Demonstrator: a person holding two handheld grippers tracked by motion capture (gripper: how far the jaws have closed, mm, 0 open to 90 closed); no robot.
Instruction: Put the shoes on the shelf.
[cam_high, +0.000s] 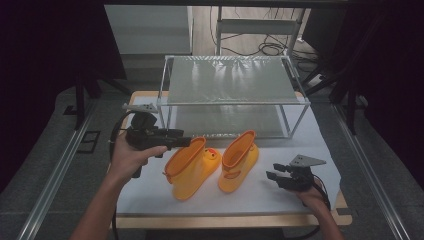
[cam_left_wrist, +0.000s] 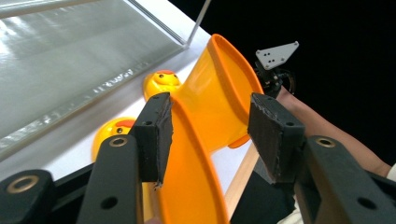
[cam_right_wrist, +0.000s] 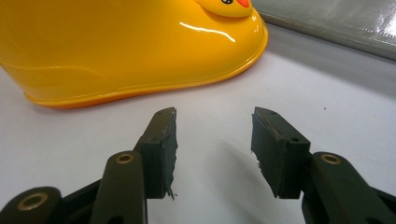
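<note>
Two yellow rubber boots with duck faces on the toes stand side by side on a white mat (cam_high: 150, 195). The left boot (cam_high: 192, 167) leans a little toward my left gripper (cam_high: 186, 142). In the left gripper view the orange rim of that boot's shaft (cam_left_wrist: 196, 154) runs up between the jaws of the left gripper (cam_left_wrist: 211, 100). It lies beside the left pad (cam_left_wrist: 161, 126), with a gap to the other pad. The right boot (cam_high: 239, 161) stands upright. To its right, my right gripper (cam_high: 272, 171) rests low over the mat, open and empty (cam_right_wrist: 215, 114), facing the boot's side (cam_right_wrist: 116, 51).
A two-shelf metal-framed rack (cam_high: 235, 95) with translucent shelves stands behind the boots at the back of the table. Its lower shelf edge lies close to the boots' toes (cam_left_wrist: 70, 56). Dark curtains and floor cables surround the table.
</note>
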